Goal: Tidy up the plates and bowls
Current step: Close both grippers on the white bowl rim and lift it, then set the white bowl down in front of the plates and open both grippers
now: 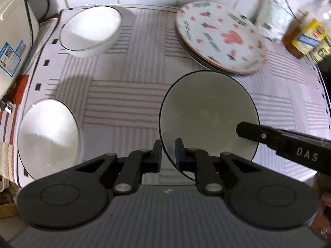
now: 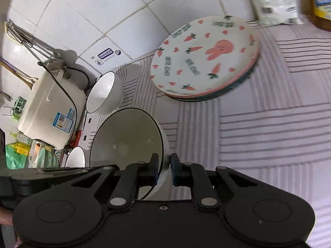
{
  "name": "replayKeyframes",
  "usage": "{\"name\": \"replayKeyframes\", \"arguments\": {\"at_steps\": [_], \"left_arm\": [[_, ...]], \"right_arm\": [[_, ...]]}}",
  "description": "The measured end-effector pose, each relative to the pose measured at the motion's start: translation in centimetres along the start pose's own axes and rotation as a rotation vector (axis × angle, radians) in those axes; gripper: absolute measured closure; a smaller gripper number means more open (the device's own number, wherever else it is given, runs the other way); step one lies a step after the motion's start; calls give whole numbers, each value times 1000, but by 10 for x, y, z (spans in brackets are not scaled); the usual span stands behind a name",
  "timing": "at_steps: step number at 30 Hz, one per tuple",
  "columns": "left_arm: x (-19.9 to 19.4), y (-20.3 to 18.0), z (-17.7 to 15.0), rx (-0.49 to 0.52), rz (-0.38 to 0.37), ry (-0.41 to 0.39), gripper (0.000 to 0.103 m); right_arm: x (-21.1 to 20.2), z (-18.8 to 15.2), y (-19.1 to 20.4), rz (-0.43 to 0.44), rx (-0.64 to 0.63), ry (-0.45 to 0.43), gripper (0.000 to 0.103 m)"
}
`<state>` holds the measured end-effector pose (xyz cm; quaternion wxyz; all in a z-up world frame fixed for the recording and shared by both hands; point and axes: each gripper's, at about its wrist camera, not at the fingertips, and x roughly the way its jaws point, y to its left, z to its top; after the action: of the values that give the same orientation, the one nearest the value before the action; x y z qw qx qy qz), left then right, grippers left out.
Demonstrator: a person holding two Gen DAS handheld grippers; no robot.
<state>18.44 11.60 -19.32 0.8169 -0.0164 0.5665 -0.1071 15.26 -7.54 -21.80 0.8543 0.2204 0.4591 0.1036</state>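
Note:
A white bowl with a dark rim [image 1: 206, 111] is held off the striped mat by both grippers. My left gripper [image 1: 168, 155] is shut on its near rim. My right gripper [image 2: 164, 168] is shut on its opposite rim; its finger [image 1: 269, 137] reaches in from the right. The same bowl [image 2: 126, 138] fills the middle of the right wrist view. A stack of rabbit-and-carrot plates [image 1: 219, 37] [image 2: 204, 57] sits at the back right. A second white bowl [image 1: 91, 29] [image 2: 101, 92] stands at the back left. A third bowl [image 1: 47, 134] [image 2: 75, 159] sits at the near left.
A white rice cooker [image 1: 12, 31] [image 2: 51, 107] stands left of the mat [image 1: 128, 95]. Bottles [image 1: 306, 35] and a packet [image 2: 273, 2] stand at the back right. A tiled wall [image 2: 103, 10] runs behind. Utensils [image 2: 24, 39] hang at the left.

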Motion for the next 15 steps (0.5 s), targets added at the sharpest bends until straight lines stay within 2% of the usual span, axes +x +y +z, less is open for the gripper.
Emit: {"name": "replayKeyframes", "arguments": {"at_steps": [8, 15], "left_arm": [[-3, -38, -20, 30, 7, 33, 90], [13, -50, -26, -3, -9, 61, 90]], "right_arm": [[-29, -17, -21, -25, -34, -10, 87], [-32, -22, -33, -54, -83, -8, 87]]}}
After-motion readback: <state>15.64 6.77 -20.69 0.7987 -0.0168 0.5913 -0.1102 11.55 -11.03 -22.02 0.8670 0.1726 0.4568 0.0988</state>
